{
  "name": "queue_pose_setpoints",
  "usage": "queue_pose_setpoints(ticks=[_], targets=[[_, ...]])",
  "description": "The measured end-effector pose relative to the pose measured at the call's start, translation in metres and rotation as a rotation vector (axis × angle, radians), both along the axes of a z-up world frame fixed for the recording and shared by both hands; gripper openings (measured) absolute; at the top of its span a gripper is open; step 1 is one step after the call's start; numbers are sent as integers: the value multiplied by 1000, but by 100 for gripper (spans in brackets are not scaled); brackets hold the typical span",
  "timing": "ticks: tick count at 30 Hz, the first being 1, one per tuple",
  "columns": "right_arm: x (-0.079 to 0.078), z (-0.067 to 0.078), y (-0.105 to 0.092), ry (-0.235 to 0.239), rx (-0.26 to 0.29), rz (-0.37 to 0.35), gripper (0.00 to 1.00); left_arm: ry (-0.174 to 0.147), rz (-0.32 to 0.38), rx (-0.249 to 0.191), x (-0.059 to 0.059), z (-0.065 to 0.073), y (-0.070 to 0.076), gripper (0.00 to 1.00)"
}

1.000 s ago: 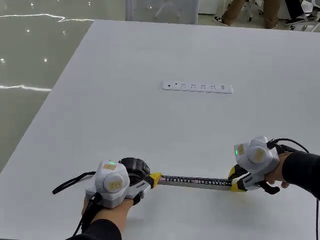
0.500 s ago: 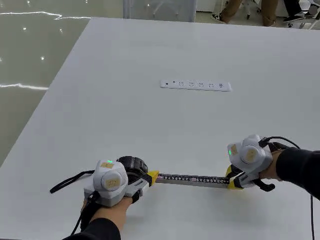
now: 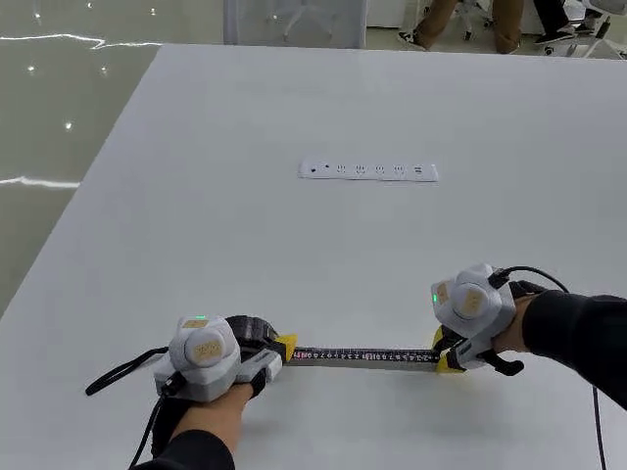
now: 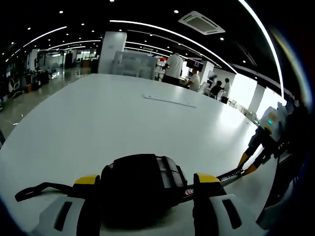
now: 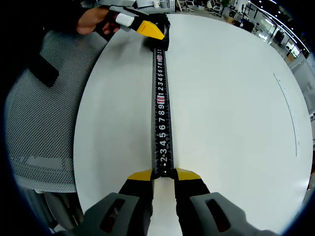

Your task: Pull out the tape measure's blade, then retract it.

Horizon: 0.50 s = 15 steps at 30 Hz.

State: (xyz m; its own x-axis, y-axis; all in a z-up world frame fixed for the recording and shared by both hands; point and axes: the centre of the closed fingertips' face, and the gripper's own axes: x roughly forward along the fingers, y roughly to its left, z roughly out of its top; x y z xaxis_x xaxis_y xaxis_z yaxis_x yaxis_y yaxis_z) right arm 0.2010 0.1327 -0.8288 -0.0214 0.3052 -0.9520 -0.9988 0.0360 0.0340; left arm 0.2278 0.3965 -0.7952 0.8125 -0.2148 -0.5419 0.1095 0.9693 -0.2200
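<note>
Black rubber is covering the tape measure's case [image 4: 140, 182], which is sitting on the near part of the white table [image 3: 294, 245]. The left claw [image 4: 146, 181] is closing its yellow-tipped jaws narrowly around that case from both sides and holding it in place. A black strap [image 3: 118, 370] is trailing from the case toward the left. From the case's mouth the blade [image 5: 161, 98] is running flat along the table, printed side up, out to the right claw [image 5: 161, 176], whose jaws are pinching together on the blade's end. That end is hiding between the tips, so I cannot tell how much of it is being caught. With a good stretch of blade out, the pull-out seems to be underway or nearing its end, and the retract is not yet done. The case is looking dense and grippy, a sound anchor for a firm squeeze across its flanks. The blade is looking like thin, springy steel, stiff along its curve yet ready to kink if twisted and slick under the pads, so the best hold is sitting right at the tip. The spring is probably tugging it back, so letting go suddenly could whip it home, and walking it in slowly is looking safer. Farther across the table a white power strip [image 3: 368, 170] is lying well apart from the work, and beyond the far edge people [image 4: 173, 66] are standing in a brightly lit room.
</note>
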Motion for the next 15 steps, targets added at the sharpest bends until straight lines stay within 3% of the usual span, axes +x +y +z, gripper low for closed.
queue_pose_setpoints(ticks=[3,6,9,15], targets=[[0,0,0,-2,0,-4,13,14,8,31,-1,-2,5,66],[0,0,0,-2,2,-14,13,16,3,35,0,-2,4,66],[0,0,0,0,4,-19,13,21,-29,81,0,-4,3,65],[1,0,1,4,11,-12,12,36,-35,103,-2,-5,3,63]])
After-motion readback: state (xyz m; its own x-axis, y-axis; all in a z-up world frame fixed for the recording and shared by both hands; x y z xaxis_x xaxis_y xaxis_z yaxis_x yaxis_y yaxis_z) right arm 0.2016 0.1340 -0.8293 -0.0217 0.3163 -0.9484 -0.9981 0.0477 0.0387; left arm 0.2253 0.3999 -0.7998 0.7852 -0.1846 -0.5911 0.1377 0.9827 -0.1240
